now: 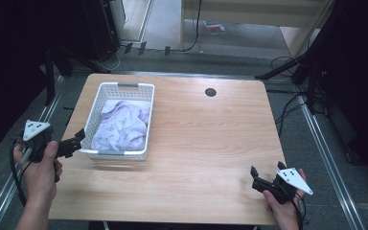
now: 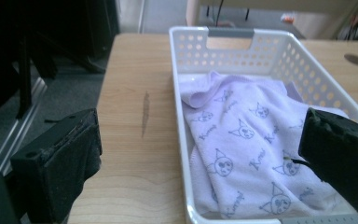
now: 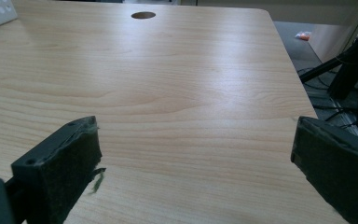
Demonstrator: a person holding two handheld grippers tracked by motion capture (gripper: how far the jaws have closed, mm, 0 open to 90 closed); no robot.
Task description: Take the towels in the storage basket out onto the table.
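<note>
Left tongs (image 1: 80, 139), spread, straddle the near-left corner of the white basket (image 1: 143, 120) holding a lilac towel (image 2: 242, 154); right tongs (image 1: 261, 175), spread, hover low over bare tabletop (image 1: 211, 143).

Your bench (image 1: 196, 143) is light wood with a fine, pale grain and one dark round hole (image 1: 211, 92). The basket (image 1: 141, 120) is white, dotted with small holes, its handles grey. Inside you have a lilac cloth (image 1: 122, 124) — printed with little grey cartoon faces and script. Both tools (image 1: 79, 139) (image 1: 266, 175) are black, topped by white plates.
</note>
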